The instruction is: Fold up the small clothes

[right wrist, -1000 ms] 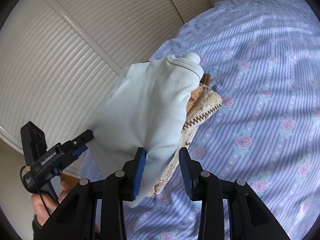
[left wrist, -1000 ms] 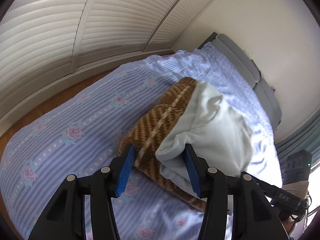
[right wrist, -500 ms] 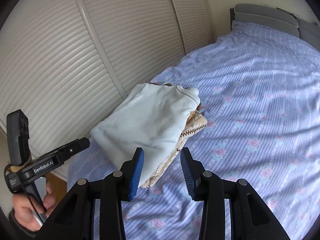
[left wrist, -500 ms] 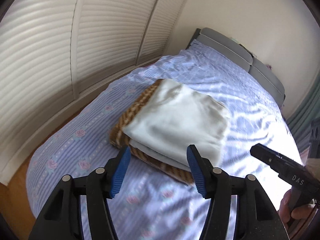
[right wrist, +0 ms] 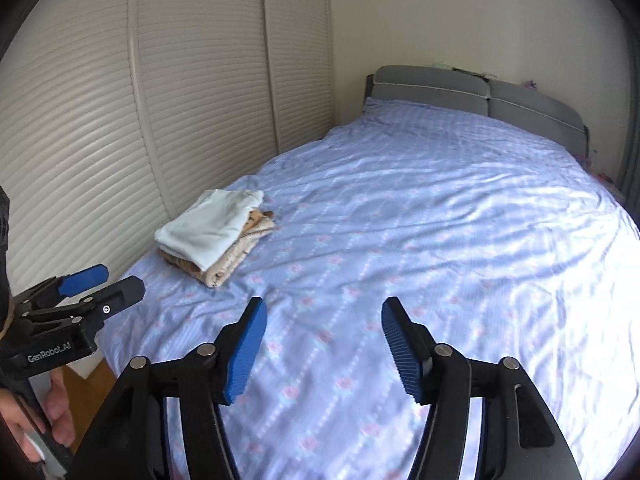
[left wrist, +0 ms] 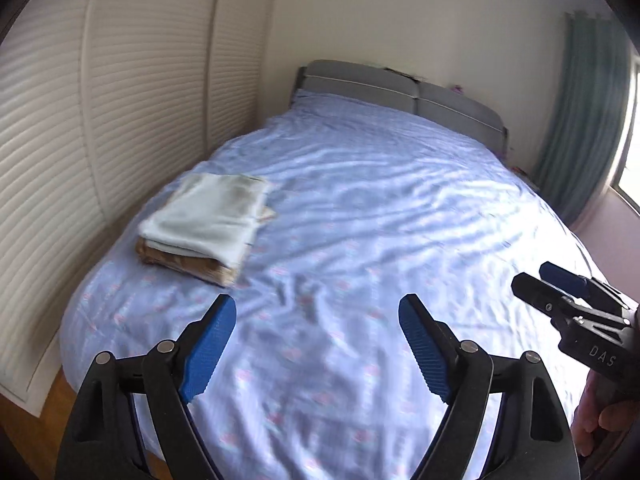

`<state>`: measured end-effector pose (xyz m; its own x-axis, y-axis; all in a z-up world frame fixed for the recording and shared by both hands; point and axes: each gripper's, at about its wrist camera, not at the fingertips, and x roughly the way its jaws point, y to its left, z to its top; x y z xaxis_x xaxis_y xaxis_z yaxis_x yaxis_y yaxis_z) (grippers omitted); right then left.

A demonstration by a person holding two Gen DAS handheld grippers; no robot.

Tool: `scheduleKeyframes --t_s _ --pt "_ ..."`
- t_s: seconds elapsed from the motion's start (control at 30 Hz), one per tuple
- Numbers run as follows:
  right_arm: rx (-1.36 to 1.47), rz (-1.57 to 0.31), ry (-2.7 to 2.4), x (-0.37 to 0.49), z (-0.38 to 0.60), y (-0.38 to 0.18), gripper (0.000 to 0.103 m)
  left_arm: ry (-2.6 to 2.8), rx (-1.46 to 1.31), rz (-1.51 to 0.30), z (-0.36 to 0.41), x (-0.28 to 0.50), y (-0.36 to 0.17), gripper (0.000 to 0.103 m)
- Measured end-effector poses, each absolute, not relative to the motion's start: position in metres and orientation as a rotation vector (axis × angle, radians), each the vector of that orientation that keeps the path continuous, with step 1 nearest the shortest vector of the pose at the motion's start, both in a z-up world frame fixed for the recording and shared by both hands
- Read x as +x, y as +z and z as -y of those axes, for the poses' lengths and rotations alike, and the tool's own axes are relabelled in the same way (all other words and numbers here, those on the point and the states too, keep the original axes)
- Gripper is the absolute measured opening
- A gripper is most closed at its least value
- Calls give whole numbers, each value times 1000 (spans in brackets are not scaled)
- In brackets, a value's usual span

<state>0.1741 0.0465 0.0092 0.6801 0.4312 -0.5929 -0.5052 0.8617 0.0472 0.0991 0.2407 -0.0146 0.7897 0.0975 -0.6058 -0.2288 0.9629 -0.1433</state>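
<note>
A folded pale blue garment lies on top of a folded brown patterned garment near the left edge of the bed; the stack also shows in the right wrist view. My left gripper is open and empty, held above the sheet well in front of the stack. My right gripper is open and empty, also back from the stack. Each gripper shows in the other's view: the right one at the right edge, the left one at the left edge.
The bed has a light blue striped sheet with pink roses and a grey headboard. White louvred doors stand close along the bed's left side. A green curtain and a window are at the right.
Both grippers have pulled back and away from the stack, which was close between the fingers a second ago. Both have opened wider. The stack now lies flat on the bed.
</note>
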Motion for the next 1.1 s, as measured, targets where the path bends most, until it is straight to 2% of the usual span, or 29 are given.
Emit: scheduleKeyframes --t_s 0.07,0.17,0.3,0.47,0.8,1.1 --pt "-103 -630 484 160 -9 15 69 143 -184 -643 -206 92 -11 86" --pt "-84 -616 418 140 44 25 69 90 -155 -638 -158 79 -6 93" --pt "-62 -584 331 112 103 31 79 23 -97 -617 -98 61 3 97" --pt "-21 -575 246 82 156 29 80 -53 -44 -603 -45 38 14 103" --pt "-12 -531 126 26 200 31 89 13 5 -563 -30 -2 17 103" --pt "-12 -536 99 -11 208 22 91 45 -19 -593 -41 -27 -1 103"
